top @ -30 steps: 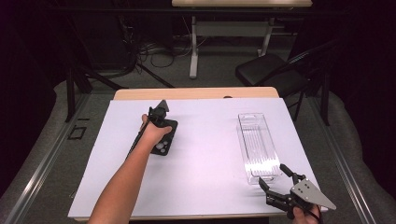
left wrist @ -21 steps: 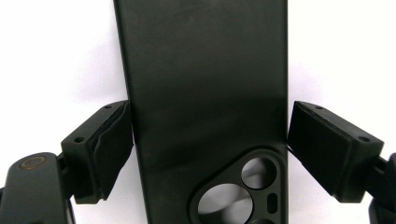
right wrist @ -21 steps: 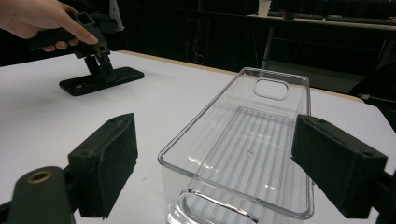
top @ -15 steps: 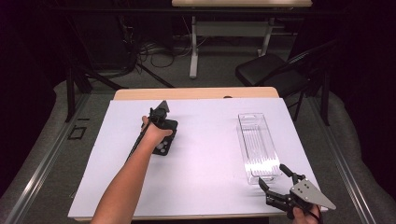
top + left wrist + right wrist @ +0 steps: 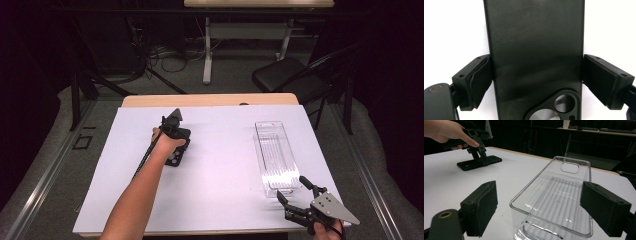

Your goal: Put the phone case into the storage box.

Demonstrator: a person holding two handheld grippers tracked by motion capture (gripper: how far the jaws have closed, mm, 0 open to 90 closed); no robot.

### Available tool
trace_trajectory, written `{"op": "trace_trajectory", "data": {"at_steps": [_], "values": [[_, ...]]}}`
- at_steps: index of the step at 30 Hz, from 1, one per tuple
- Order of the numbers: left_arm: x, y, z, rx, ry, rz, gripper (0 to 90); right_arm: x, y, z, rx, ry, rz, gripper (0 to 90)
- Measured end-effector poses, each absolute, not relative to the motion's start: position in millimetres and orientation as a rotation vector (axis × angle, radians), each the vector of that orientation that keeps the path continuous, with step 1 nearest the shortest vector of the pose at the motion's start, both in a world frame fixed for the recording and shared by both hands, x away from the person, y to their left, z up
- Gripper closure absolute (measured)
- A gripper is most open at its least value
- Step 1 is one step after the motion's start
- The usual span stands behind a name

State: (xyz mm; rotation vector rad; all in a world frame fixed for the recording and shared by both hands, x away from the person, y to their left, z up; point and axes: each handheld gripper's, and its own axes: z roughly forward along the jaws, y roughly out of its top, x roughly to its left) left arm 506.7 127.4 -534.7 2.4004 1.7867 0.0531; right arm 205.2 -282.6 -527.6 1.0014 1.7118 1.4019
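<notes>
Left gripper (image 5: 172,142) straddles the black phone case (image 5: 534,57) lying flat on the white tabletop (image 5: 225,170); its jaws have just been opening. Right gripper (image 5: 295,197) stands apart, empty, just short of the clear plastic tray (image 5: 275,155).

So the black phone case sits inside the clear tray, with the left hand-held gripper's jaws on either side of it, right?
Not inside. The high view shows the phone case lying on the white table, well apart from the clear tray. The left hand-held gripper does have its jaws on either side of the case.
</notes>
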Motion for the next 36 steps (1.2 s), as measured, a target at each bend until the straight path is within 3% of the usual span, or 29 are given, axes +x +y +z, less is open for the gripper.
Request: {"op": "trace_trajectory", "data": {"at_steps": [18, 25, 36], "values": [[506.2, 125.2, -535.9, 2.410, 1.792, 0.069, 10.7, 205.1, -282.9, -527.6, 1.001, 1.712, 1.403, 13.9], [506.9, 124.3, -537.7, 2.402, 1.790, 0.041, 4.2, 205.2, -282.3, -527.8, 0.998, 1.719, 1.402, 13.9], [506.4, 126.2, -535.7, 2.414, 1.783, 0.064, 11.6, 205.1, -282.3, -527.7, 0.999, 1.716, 1.406, 13.9]]}}
